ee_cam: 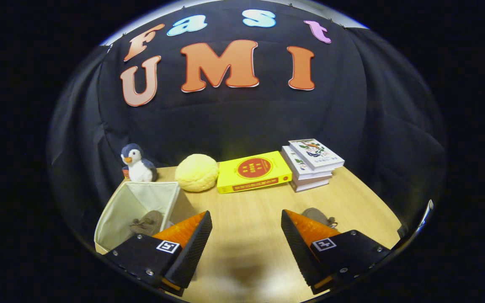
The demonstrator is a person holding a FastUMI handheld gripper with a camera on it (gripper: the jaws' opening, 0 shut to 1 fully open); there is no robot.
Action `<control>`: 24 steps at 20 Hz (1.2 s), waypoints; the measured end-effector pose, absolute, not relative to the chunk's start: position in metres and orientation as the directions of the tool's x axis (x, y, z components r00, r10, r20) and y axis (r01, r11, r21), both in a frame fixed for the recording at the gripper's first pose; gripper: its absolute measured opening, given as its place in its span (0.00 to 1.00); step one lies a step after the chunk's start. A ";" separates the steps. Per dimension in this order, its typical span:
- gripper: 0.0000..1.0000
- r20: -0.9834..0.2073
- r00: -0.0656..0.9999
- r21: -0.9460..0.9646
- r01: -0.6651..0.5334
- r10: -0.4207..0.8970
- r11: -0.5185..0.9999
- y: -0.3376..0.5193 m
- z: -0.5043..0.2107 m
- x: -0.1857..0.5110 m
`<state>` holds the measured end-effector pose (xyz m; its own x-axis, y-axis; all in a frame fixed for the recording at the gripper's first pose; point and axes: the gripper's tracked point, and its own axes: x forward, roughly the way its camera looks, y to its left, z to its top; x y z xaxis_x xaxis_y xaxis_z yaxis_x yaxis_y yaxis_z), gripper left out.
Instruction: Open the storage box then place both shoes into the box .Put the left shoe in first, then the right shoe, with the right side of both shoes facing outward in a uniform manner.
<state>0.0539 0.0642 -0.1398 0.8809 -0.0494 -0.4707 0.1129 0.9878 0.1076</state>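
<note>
The cream fabric storage box (131,202) stands open on the wooden table, to the left of my fingers. One brown shoe (145,223) lies inside it, partly hidden by my left finger. A second brown shoe (319,216) rests on the table just beyond my right finger, mostly hidden by it. My gripper (246,225) hovers above the table, open wide, with nothing between its fingers.
Along the back of the table (246,210) sit a penguin plush (137,163), a yellow round cushion (196,172), a yellow book (253,171) and a stack of books (312,163). The booth's black cloth hangs behind.
</note>
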 end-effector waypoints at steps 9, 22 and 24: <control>0.99 -0.539 0.834 0.043 0.165 -0.116 0.985 -0.061 -0.213 0.034; 0.51 -0.677 0.734 0.102 0.162 -0.051 0.981 -0.103 -0.332 0.022; 0.28 -0.673 0.739 0.116 0.158 -0.039 0.981 -0.097 -0.331 0.026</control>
